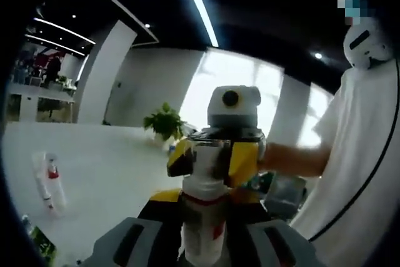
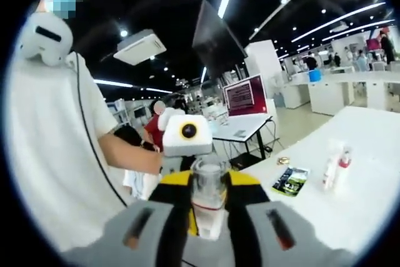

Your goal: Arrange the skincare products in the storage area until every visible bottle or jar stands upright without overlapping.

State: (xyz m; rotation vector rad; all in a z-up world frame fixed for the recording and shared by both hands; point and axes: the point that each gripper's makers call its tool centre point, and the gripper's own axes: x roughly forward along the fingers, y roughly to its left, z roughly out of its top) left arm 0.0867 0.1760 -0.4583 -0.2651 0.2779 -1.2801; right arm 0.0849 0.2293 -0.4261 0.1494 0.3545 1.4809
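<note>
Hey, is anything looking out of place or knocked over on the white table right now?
Yes. A white bottle with a red cap lies on its side on the white table instead of standing. A green packet lies flat near it. Both tools are closed on another bottle, held up off the table between them.

My left gripper view looks fwd along its jaws, level to slightly upward, w/ ceiling lights across the top. It faces my right gripper (image 1: 215, 154) at v. close range, w/ my torso at frame right. The right gripper view looks the opposite way, straight at my left gripper (image 2: 209, 182), equally near, torso at frame left. Both cams share the bottle (image 1: 203, 217) (image 2: 208, 201) between them, the white table (image 1: 112, 167) (image 2: 350, 198) and the small bottles (image 1: 50, 182) (image 2: 334, 168) lying on it.
</note>
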